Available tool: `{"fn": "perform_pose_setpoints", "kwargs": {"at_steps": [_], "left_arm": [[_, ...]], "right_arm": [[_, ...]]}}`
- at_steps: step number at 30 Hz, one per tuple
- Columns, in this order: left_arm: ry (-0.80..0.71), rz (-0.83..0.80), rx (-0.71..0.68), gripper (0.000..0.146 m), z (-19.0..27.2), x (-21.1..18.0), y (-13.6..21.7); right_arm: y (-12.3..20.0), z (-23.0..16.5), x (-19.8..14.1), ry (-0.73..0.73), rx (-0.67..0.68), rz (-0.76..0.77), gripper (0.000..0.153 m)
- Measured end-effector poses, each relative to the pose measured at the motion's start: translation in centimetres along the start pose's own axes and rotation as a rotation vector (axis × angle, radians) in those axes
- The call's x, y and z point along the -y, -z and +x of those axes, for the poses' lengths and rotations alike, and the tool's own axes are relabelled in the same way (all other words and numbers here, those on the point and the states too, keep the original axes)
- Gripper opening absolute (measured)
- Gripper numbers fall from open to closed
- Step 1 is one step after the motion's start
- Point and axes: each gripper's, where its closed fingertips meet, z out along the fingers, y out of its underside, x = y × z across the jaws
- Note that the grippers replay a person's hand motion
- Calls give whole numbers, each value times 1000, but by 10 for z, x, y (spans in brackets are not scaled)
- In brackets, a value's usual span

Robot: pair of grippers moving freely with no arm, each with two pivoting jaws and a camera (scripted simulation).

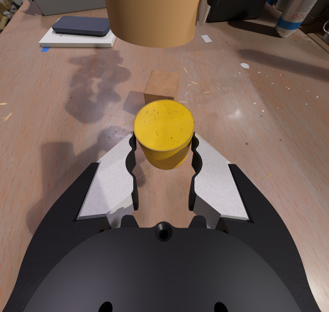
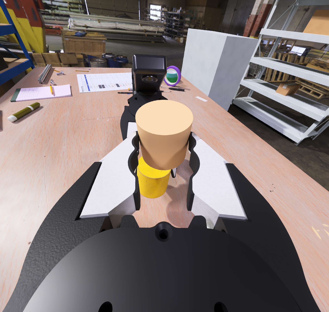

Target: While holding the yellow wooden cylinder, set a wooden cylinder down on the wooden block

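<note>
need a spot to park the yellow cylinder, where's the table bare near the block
Bare table lies right of the wooden block, and more to its left, short of the white notepad. It is crowded at the block itself: the yellow cylinder sits just before it and the tan cylinder hangs above.

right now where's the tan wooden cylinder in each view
Left wrist view: the tan wooden cylinder hangs at top centre, above and beyond the wooden block.
Right wrist view: it sits at centre, clamped in the right tool.
Shared landmark: the yellow wooden cylinder, held in the left tool in the left wrist view, shows just below the tan one in the right wrist view.
</note>
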Motion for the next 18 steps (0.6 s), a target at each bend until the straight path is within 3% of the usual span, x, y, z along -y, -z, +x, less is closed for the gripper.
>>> {"fn": "perform_pose_setpoints", "kwargs": {"at_steps": [10,18], "left_arm": [[10,10,5,63,0,2,-1],[16,15,8,63,1,5,-2]], "right_arm": [[31,5,-21,-45,-5,43,56],[56,7,-57,-102,2,64,56]]}}
